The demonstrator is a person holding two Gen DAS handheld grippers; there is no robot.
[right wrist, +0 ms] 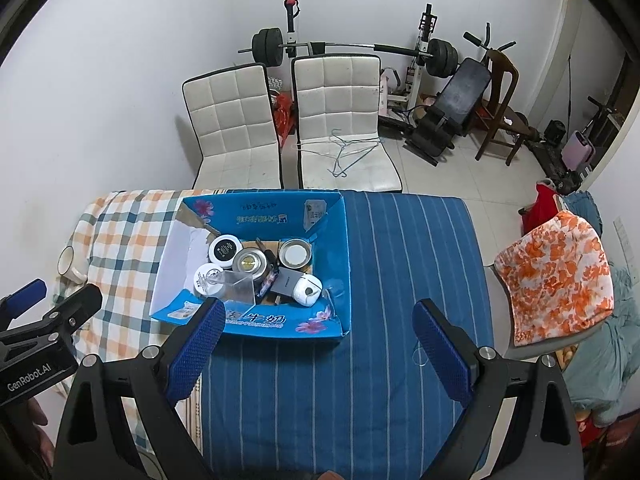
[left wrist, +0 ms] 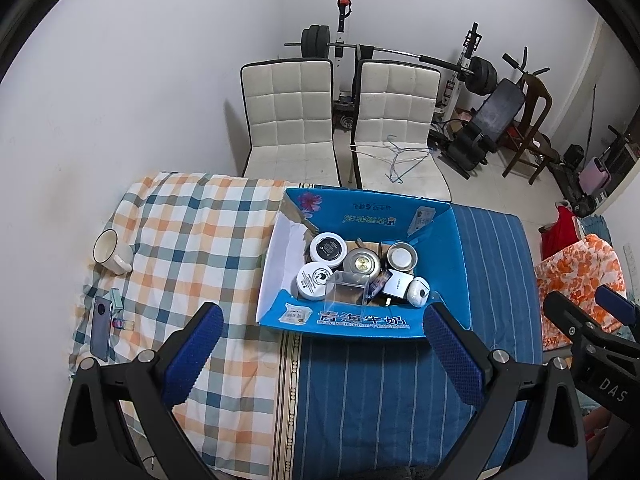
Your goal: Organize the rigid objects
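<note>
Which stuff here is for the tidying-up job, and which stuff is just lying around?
For the job:
- blue box
- white jars, metal tins, clear case, charger inside it
- mug, phone on the checked cloth

Just lying around:
- white chairs
- wire hangers
- barbell bench

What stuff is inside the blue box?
The blue box holds two white jars, a silver tin, a small metal bowl, a clear plastic box, a white charger and a white earbud case. Anything beneath them is hidden.
</note>
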